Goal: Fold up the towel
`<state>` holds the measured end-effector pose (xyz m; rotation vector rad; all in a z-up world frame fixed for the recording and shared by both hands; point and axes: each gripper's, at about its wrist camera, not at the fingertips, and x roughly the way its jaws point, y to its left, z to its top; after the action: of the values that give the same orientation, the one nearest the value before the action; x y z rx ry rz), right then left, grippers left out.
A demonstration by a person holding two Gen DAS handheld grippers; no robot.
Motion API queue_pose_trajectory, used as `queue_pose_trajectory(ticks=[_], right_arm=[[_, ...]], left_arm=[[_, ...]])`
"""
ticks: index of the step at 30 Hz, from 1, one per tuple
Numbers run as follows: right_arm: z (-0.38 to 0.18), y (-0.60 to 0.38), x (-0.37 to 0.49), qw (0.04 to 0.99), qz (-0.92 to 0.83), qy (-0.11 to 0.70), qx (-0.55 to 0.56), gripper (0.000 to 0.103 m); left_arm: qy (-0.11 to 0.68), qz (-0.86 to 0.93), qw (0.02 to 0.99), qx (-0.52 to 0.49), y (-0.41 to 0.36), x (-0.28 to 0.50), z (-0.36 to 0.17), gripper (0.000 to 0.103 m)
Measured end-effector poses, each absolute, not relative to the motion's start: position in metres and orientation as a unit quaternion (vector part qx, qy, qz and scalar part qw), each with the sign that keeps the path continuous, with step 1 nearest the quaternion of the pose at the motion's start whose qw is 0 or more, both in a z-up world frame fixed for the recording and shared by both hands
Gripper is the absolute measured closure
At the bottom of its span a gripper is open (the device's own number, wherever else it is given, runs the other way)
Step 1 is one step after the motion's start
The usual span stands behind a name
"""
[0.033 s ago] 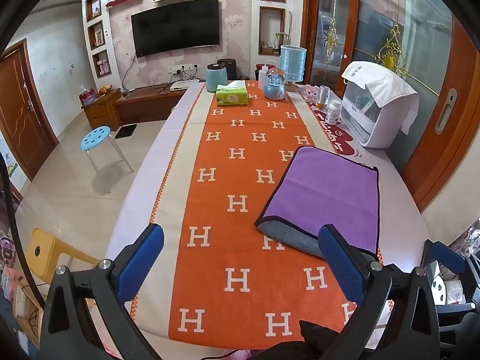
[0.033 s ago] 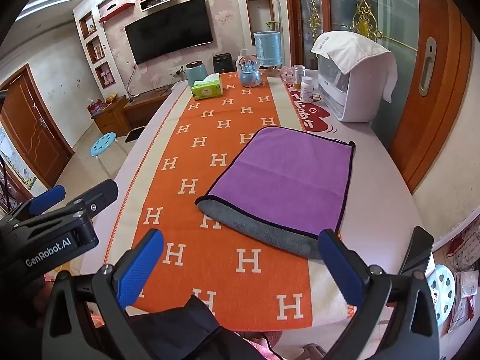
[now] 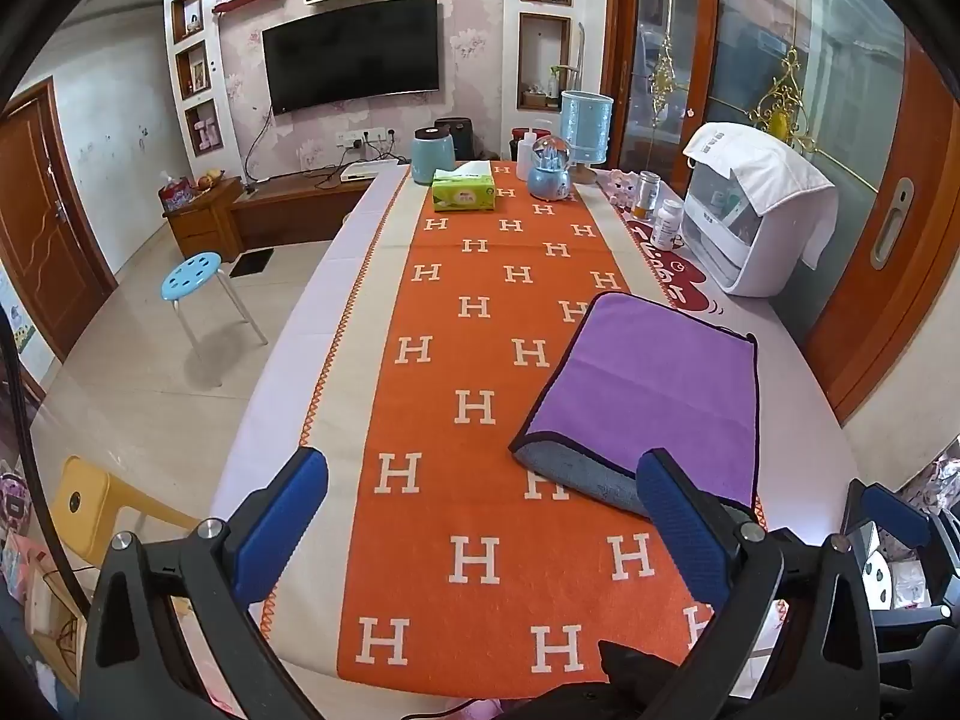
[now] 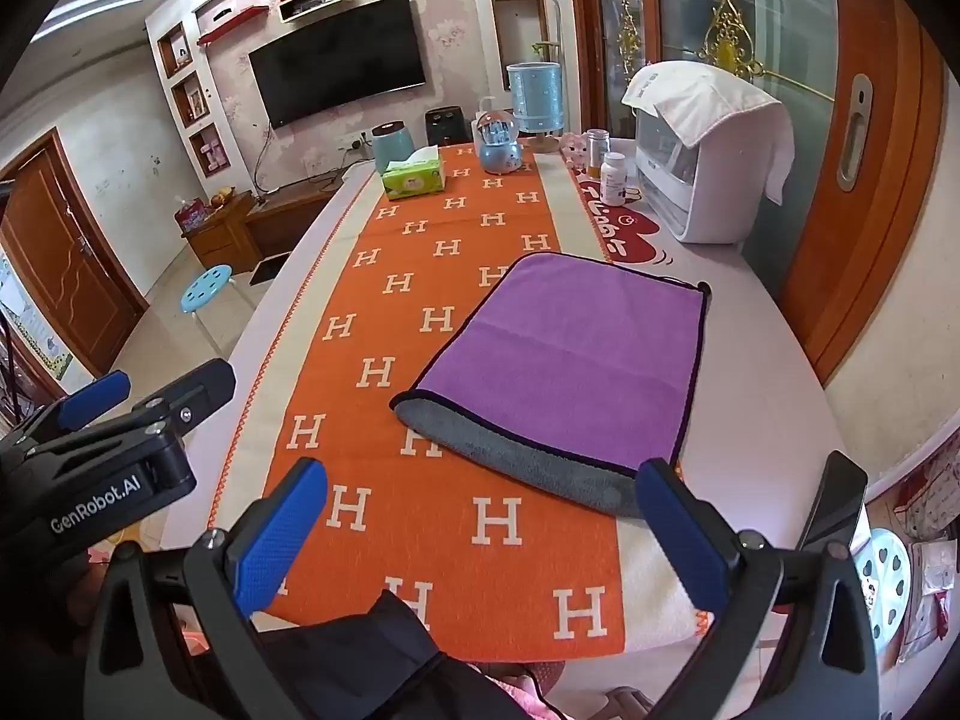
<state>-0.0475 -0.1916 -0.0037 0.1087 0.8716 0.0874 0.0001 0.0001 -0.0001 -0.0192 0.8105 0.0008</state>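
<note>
A purple towel (image 3: pixel 654 384) with a grey underside lies folded over on the right side of the orange H-pattern runner (image 3: pixel 480 360); its grey lower layer sticks out at the near edge. It also shows in the right wrist view (image 4: pixel 576 348). My left gripper (image 3: pixel 480 516) is open and empty, above the table's near end, left of the towel. My right gripper (image 4: pixel 480 522) is open and empty, just short of the towel's near grey edge. The left gripper shows at the left in the right wrist view (image 4: pixel 96 420).
At the far end stand a green tissue box (image 3: pixel 463 192), a blue canister (image 3: pixel 432 155), a snow globe (image 3: pixel 549 171) and pill bottles (image 3: pixel 666 225). A white appliance (image 3: pixel 750 222) sits at the right edge. A blue stool (image 3: pixel 195 276) and yellow stool (image 3: pixel 84 504) stand left.
</note>
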Motion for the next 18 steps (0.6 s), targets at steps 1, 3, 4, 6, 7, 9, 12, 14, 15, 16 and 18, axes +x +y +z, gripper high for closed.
queue_pose_trajectory(ticks=[1,3,4,6,7,9,12,14,15,16,18], right_arm=[[-0.004,-0.192,-0.048,0.904,0.042,0.422,0.053,0.000],[-0.004,-0.191,-0.048,0.904,0.042,0.422,0.052,0.000],[-0.004,-0.191,-0.048,0.904,0.042,0.423,0.052,0.000],[-0.005,-0.191,-0.048,0.903,0.042,0.424,0.053,0.000],[-0.005,-0.191,-0.048,0.903,0.041,0.424,0.052,0.000],[-0.002,-0.191,-0.047,0.903,0.042,0.425,0.052,0.000],[0.001,-0.190,-0.047,0.902,0.041,0.426,0.052,0.000],[0.004,-0.189,-0.048,0.903,0.039,0.425,0.051,0.000],[0.002,-0.188,-0.052,0.903,0.038,0.425,0.050,0.000],[-0.006,-0.185,-0.049,0.903,0.036,0.425,0.048,0.000],[-0.008,-0.187,-0.051,0.904,0.036,0.424,0.047,0.000]], left_arm=[[0.395,0.000,0.919,-0.009,0.000,0.000,0.000,0.001],[0.393,-0.001,0.919,-0.011,0.000,0.000,0.000,0.001],[0.393,-0.002,0.919,-0.011,0.001,0.000,0.000,0.001],[0.393,-0.002,0.920,-0.011,0.001,-0.001,0.001,0.001],[0.393,-0.002,0.919,-0.010,0.002,-0.002,0.001,0.001],[0.394,-0.001,0.919,-0.010,0.000,0.000,0.000,0.001],[0.395,-0.002,0.919,-0.010,0.000,-0.001,0.000,0.001],[0.394,-0.003,0.919,-0.009,0.000,-0.002,0.001,0.001],[0.395,-0.002,0.919,-0.009,0.000,-0.001,0.000,0.001],[0.396,-0.002,0.918,-0.010,0.000,0.000,0.000,0.001],[0.398,-0.004,0.917,-0.010,-0.002,-0.005,-0.002,0.001]])
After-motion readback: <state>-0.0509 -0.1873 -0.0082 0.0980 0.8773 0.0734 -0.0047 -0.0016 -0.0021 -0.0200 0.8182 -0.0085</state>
